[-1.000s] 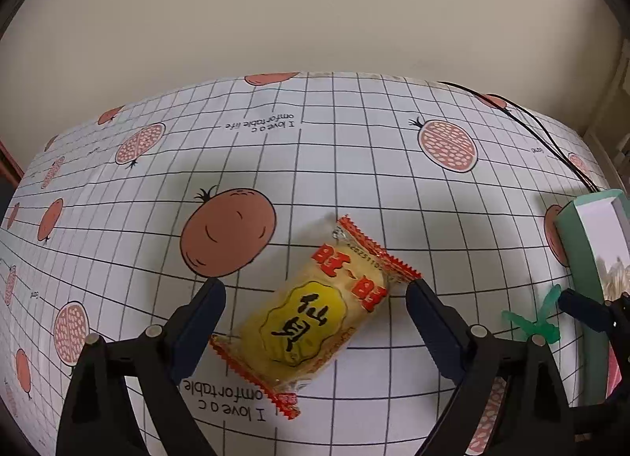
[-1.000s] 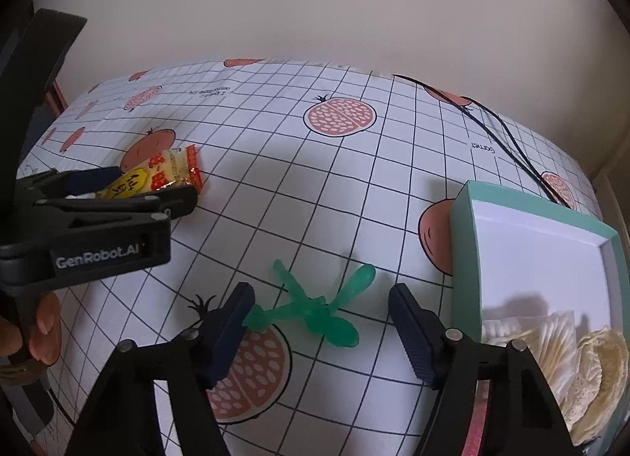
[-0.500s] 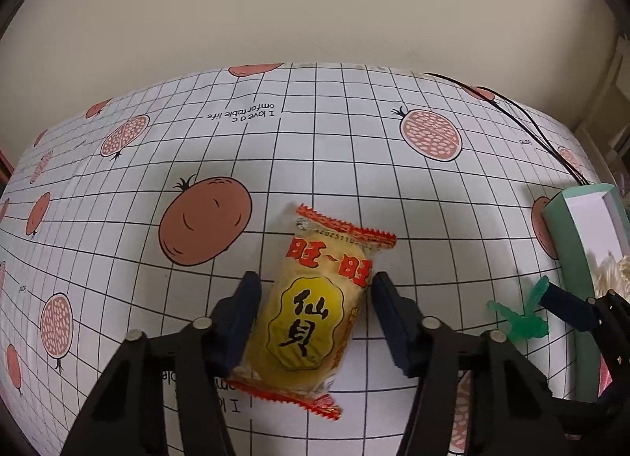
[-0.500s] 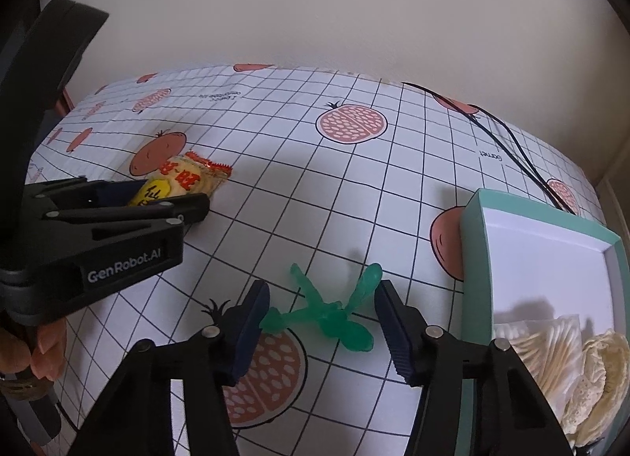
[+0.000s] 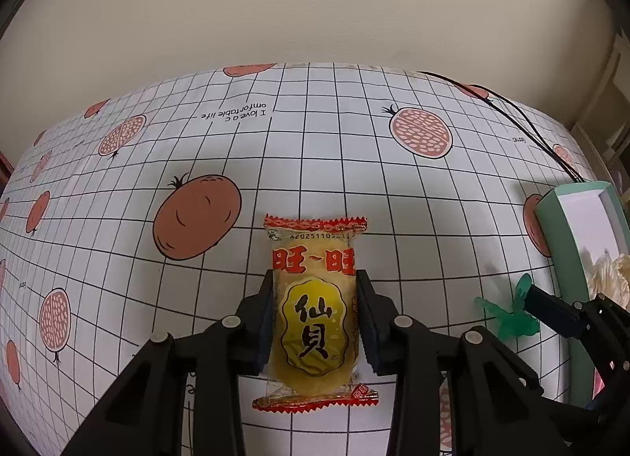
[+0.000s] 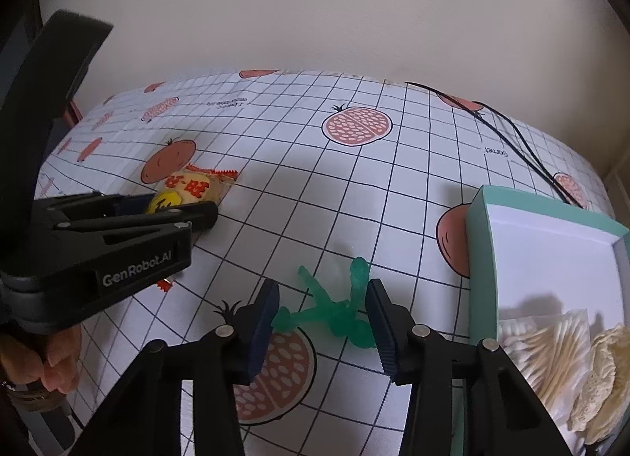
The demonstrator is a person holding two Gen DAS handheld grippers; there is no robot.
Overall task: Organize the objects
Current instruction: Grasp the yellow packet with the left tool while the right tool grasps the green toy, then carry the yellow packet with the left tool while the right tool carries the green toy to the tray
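The snack packet (image 5: 315, 314) is seen lying flat on the desk (image 5: 315, 165), well to the left of the teal box (image 5: 567, 235). Its long axis runs straight away from the left gripper (image 5: 315, 314), in line with the way the gripper points. The jaws have just been closing, and their pads are now pressed against the packet's two long sides, so the packet is judged to be held across its short width. A straight lift is all that seems needed next.

Closer to the box, the green plastic toy (image 6: 330, 310) is straddled by the right gripper (image 6: 323, 318). Those jaws have also just been closing. One tip of the toy is met by the left pad, while a small gap appears at the right pad, so no firm hold is taken yet.
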